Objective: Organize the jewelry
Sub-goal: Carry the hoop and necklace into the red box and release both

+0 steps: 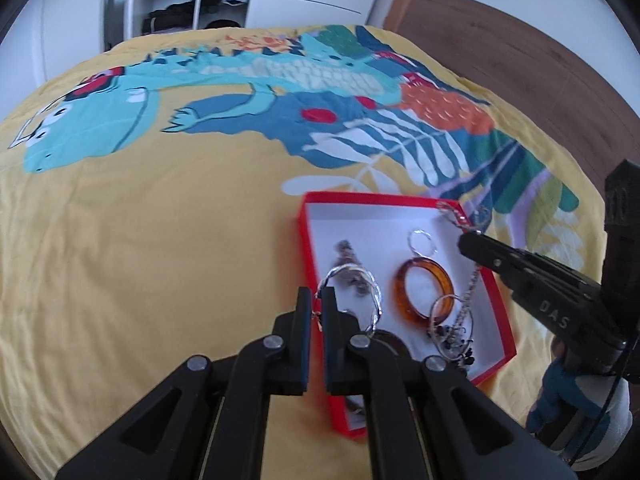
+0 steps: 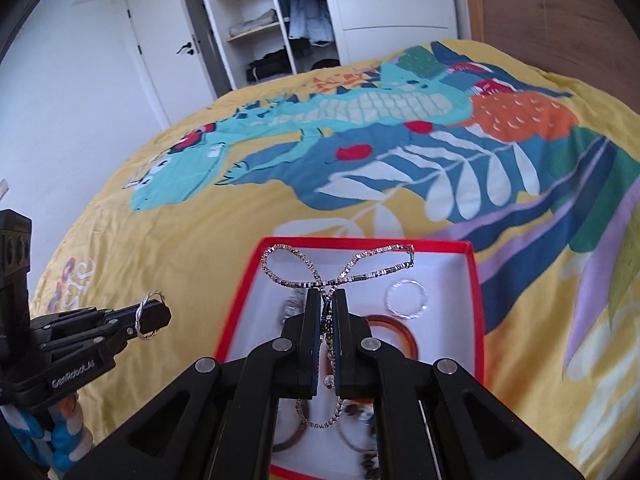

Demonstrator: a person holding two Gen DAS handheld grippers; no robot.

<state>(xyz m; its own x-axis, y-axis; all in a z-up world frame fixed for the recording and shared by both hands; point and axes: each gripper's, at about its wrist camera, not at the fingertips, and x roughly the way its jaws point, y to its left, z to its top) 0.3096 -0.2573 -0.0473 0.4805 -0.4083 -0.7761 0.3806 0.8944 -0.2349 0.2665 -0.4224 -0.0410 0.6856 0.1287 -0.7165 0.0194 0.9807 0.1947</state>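
- The left gripper [image 1: 317, 307] pinches a twisted silver wire hoop [image 1: 352, 292], light and springy, over the red-rimmed white cardboard box [image 1: 404, 200], at its 7 o'clock edge.
- The right gripper [image 2: 329, 305] clamps a limp silver box-link chain [image 2: 340, 264], looping toward 12 o'clock; mid-length holds suit it.

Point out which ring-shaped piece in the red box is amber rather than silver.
The large amber oval ring lying flat mid-box. The thin hoop just beyond it is silver; a smaller amber-tinted hoop sits beside it.
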